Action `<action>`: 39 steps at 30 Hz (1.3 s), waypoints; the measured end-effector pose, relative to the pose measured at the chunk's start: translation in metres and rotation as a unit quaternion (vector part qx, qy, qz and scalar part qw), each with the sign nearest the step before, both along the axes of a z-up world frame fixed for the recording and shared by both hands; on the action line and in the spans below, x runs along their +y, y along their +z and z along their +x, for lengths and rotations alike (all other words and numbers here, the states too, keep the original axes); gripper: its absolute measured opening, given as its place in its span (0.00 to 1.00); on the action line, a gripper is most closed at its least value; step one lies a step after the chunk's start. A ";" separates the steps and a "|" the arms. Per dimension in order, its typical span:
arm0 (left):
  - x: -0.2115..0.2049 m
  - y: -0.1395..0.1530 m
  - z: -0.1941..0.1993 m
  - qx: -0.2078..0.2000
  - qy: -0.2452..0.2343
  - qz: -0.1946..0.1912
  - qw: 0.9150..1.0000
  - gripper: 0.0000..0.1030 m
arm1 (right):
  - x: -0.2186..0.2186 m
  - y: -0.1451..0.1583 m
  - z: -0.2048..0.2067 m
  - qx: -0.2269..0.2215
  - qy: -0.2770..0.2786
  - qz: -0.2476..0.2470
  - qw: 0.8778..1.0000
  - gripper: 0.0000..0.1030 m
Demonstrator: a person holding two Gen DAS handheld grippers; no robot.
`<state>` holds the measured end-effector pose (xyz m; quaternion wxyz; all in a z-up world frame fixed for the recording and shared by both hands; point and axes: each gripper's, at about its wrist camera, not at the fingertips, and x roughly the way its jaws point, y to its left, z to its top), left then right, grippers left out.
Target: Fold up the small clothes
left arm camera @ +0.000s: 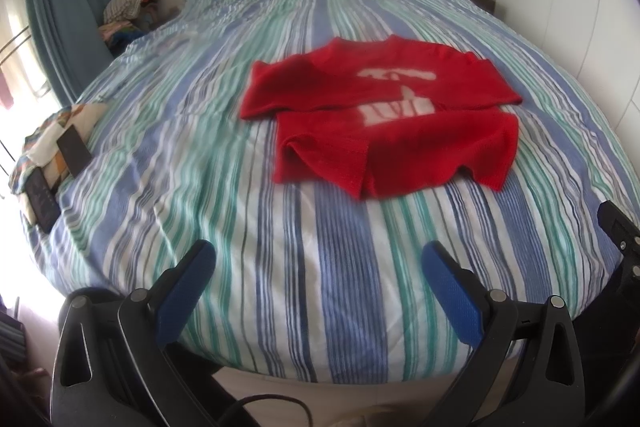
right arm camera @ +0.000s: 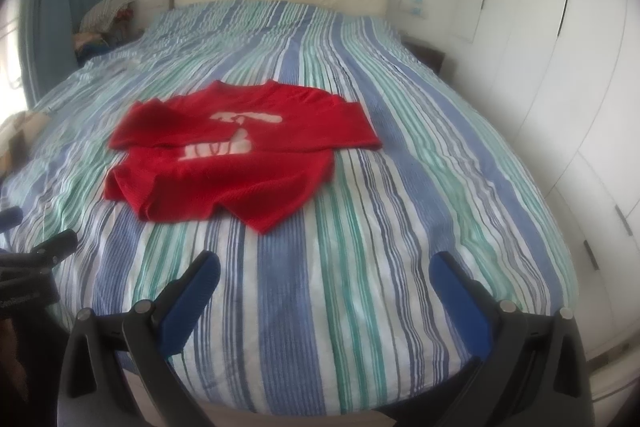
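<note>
Shirt (left arm camera: 384,123) on bed (left arm camera: 320,287), hem rumpled, not yet folded; left gripper (left arm camera: 318,267) and right gripper (right arm camera: 324,277) spread wide, empty.

Red shirt (left arm camera: 384,123), white print; blue-green-white striped bedcover (left arm camera: 320,287).

Red shirt (left arm camera: 384,115) on striped bed (left arm camera: 328,287)
</note>
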<state>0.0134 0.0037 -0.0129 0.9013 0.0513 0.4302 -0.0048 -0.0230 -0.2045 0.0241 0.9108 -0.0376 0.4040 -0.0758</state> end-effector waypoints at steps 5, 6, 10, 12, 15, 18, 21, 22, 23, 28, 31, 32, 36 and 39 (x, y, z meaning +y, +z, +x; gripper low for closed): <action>0.002 -0.001 0.000 0.001 0.001 0.001 1.000 1.00 | 0.003 0.000 0.000 0.000 0.003 0.000 1.000 1.00; 0.002 -0.002 0.000 0.001 0.002 0.001 1.000 1.00 | 0.003 0.000 0.000 0.000 0.004 0.000 1.000 1.00; 0.004 -0.002 0.001 0.000 0.002 0.001 1.000 1.00 | 0.004 -0.001 0.000 0.002 0.007 0.001 1.000 1.00; 0.003 -0.002 0.000 0.001 0.001 0.000 1.000 1.00 | 0.004 -0.002 0.000 0.002 0.008 0.001 1.000 1.00; 0.004 -0.003 0.000 0.002 0.001 0.001 1.000 1.00 | 0.004 -0.002 0.000 0.003 0.009 0.002 1.000 1.00; 0.006 -0.005 0.000 0.003 0.003 0.001 1.000 1.00 | 0.004 -0.003 0.000 0.004 0.012 0.003 1.000 1.00; 0.009 -0.007 0.003 0.006 0.006 -0.001 1.000 1.00 | 0.005 -0.004 -0.001 0.004 0.014 0.002 1.000 1.00; 0.010 -0.008 0.004 0.008 0.009 -0.002 1.000 1.00 | 0.005 -0.004 -0.001 0.005 0.014 0.002 1.000 1.00; 0.011 -0.007 0.005 0.009 0.012 -0.003 1.000 1.00 | 0.004 -0.004 0.000 0.005 0.014 0.001 1.000 1.00; 0.018 -0.002 0.008 0.002 0.014 -0.008 1.000 1.00 | 0.001 -0.002 0.001 0.000 0.010 0.003 1.000 1.00; 0.030 -0.003 0.017 0.009 0.002 -0.049 0.999 1.00 | -0.001 -0.002 0.004 -0.008 0.013 0.012 1.000 1.00; 0.036 -0.004 0.022 0.012 -0.005 -0.079 0.997 1.00 | -0.003 -0.004 0.005 -0.013 0.019 0.022 0.999 1.00; 0.050 -0.011 0.033 0.016 -0.042 -0.137 0.990 1.00 | -0.014 -0.014 0.011 -0.041 0.050 0.074 0.995 1.00; 0.046 -0.019 0.037 0.016 -0.056 -0.146 0.988 1.00 | -0.024 -0.037 0.022 -0.045 0.091 0.136 0.986 1.00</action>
